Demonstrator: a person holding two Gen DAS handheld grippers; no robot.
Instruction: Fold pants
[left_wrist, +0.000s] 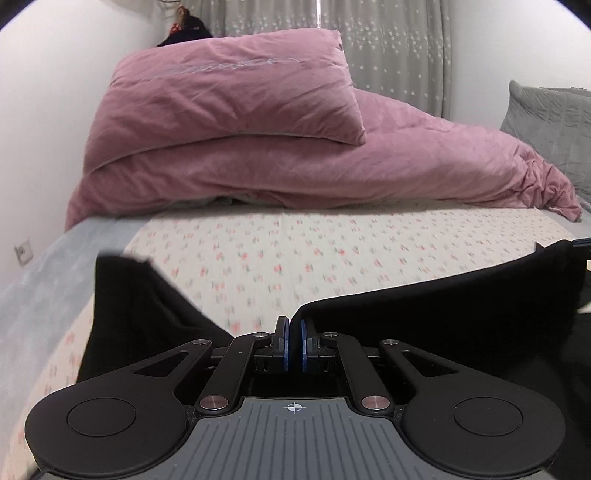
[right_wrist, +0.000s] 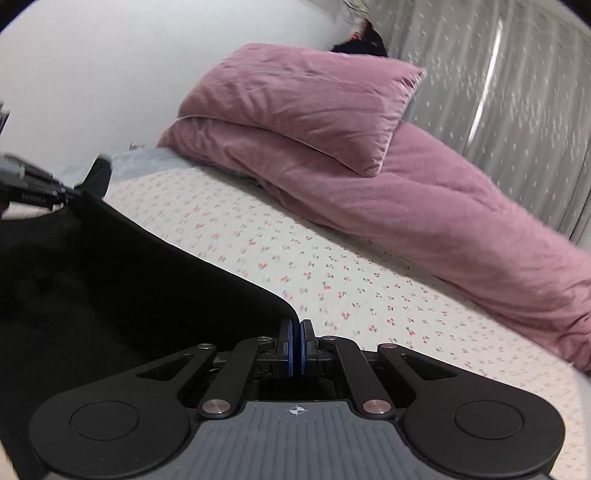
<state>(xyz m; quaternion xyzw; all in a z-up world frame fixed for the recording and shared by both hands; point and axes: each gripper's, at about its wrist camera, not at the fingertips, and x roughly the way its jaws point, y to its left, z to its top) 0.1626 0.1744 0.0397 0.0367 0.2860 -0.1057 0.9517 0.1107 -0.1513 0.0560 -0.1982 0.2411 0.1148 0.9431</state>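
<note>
Left wrist view: the left gripper (left_wrist: 294, 334) has its blue pads pressed together on the top edge of the black pants (left_wrist: 424, 325). The cloth spreads from the pinch to both sides, a corner standing up at the left and a long hemmed edge running off to the right, all lifted above the flowered bed sheet (left_wrist: 295, 254). Behind lie a pink pillow (left_wrist: 236, 88) on a pink duvet (left_wrist: 406, 166), a grey pillow (left_wrist: 550, 118) and a starred grey curtain (left_wrist: 399, 48).

Right wrist view: the right gripper (right_wrist: 298, 338) is likewise clamped on the pants' edge, the black cloth falling away to the left. At the far left a blurred dark shape (right_wrist: 33, 184) holds the other end of that edge; it is probably the left gripper.
</note>
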